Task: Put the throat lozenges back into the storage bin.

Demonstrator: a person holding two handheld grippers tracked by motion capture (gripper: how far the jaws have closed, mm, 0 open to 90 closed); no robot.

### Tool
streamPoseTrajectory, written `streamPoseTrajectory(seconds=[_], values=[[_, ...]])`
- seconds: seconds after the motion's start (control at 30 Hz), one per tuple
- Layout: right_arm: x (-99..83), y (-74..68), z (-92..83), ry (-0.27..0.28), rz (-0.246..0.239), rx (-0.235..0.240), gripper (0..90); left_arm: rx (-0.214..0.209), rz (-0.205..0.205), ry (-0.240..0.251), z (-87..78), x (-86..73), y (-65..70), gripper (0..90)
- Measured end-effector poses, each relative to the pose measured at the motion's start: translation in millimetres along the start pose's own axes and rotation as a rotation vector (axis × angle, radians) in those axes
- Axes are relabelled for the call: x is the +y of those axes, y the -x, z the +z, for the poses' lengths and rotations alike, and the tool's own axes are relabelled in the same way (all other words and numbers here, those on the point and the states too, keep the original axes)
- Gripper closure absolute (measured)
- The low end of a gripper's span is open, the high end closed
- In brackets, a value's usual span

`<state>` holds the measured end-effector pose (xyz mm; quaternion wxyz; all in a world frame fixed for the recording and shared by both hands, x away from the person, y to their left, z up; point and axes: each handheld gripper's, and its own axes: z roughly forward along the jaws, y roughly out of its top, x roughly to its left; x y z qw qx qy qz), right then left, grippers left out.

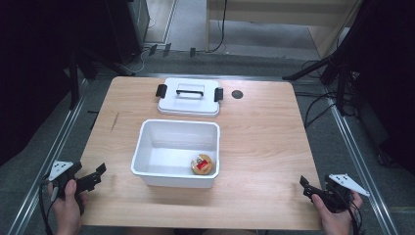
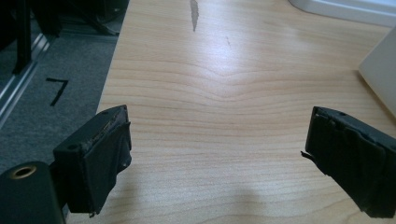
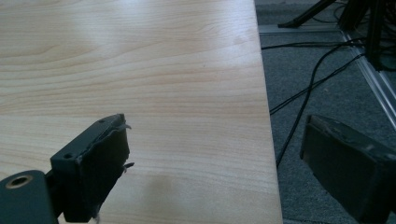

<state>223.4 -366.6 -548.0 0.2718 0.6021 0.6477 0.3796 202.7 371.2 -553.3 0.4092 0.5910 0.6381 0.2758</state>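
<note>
Grippers first, going left to right. Left gripper [image 1: 98,174] sits at the near-left corner of the wooden table [image 1: 264,147], jaws spread wide with nothing but bare wood between them. Just ahead and off to the right of its fingers [image 2: 100,161] is the white bin [image 1: 147,161], lid off. Inside that bin, in the corner nearest the right side, lies 1 small round brown thing with a red top [image 1: 202,164]; can't tell what it is exactly. Beyond the bin, well away from both sets of fingers, the white lid [image 1: 188,105] rests flat. Right gripper [image 1: 307,188] hangs at the near-right edge, jaws apart and empty, 1 finger [image 3: 91,172] over the wood, the other past the table edge.
</note>
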Motion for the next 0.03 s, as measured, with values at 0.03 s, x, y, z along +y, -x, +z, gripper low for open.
streamPoseTrajectory(seconds=[0.03], values=[[0.0,0.1,-0.1,-0.003,0.000,0.005,8.5,0.002,0.000,0.002,0.1,-0.1,0.3,7.7]])
